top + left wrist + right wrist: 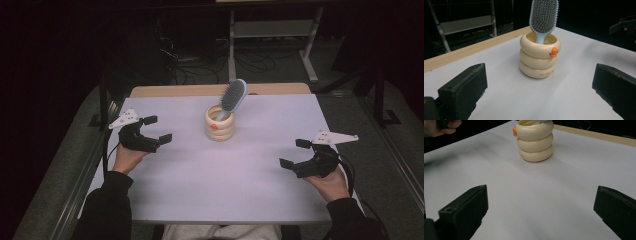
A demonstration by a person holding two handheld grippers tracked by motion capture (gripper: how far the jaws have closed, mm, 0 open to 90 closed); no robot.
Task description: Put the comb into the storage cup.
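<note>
While both grippers, left (pixel 157 129) and right (pixel 294 153), flank the holder (pixel 219 124), jaws stand apart.

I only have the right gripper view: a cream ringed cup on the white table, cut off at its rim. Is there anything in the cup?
Observer: Yes. A light blue hairbrush stands in the cup, handle down, bristle head leaning out over the rim.
Operator: Which way does the head lean?
Observer: In the high view it tilts toward the far right, away from the person.
Operator: Where is the left gripper, and is it holding anything?
Observer: The left gripper hovers to the left of the cup, jaws open and empty, apart from the cup.
Operator: And my right gripper?
Observer: The right gripper is open too, near the table's right edge, farther from the cup than the left one.
</note>
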